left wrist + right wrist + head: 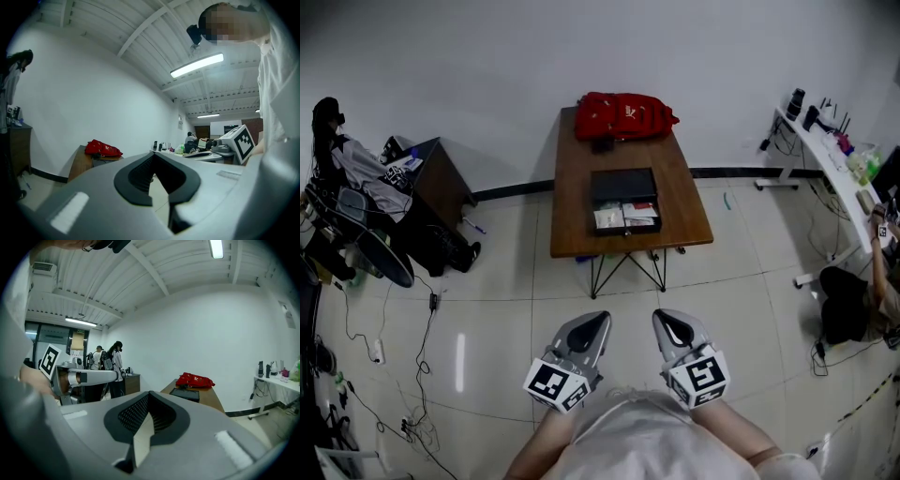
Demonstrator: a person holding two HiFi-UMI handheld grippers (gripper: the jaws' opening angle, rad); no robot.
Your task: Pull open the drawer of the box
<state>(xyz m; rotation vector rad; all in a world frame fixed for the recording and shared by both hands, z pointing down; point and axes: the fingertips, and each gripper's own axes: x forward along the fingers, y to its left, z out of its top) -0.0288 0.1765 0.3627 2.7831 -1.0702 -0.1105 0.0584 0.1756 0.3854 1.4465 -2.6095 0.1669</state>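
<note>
A black box (pixel 622 186) sits on the brown table (pixel 577 216), far ahead of me. Its drawer (pixel 626 218) stands pulled out toward the table's front edge, with papers and small packets showing inside. Behind the box lies a red bag (pixel 623 114). Both grippers hang close to my body, well short of the table. The left gripper (pixel 598 319) is shut and holds nothing. The right gripper (pixel 664 317) is shut and empty too. The right gripper view shows the box (pixel 186 393) and the bag (pixel 194 380) far beyond its own tips (pixel 150 394). The left gripper view shows the bag (pixel 103 148) beyond its tips (pixel 153 157).
Tiled floor lies between me and the table. A dark cabinet (pixel 441 178) and a cluttered chair with clothes (pixel 356 183) stand at the left, with cables (pixel 422 356) across the floor. At the right are a white desk (pixel 825 150) and a seated person (pixel 872 281).
</note>
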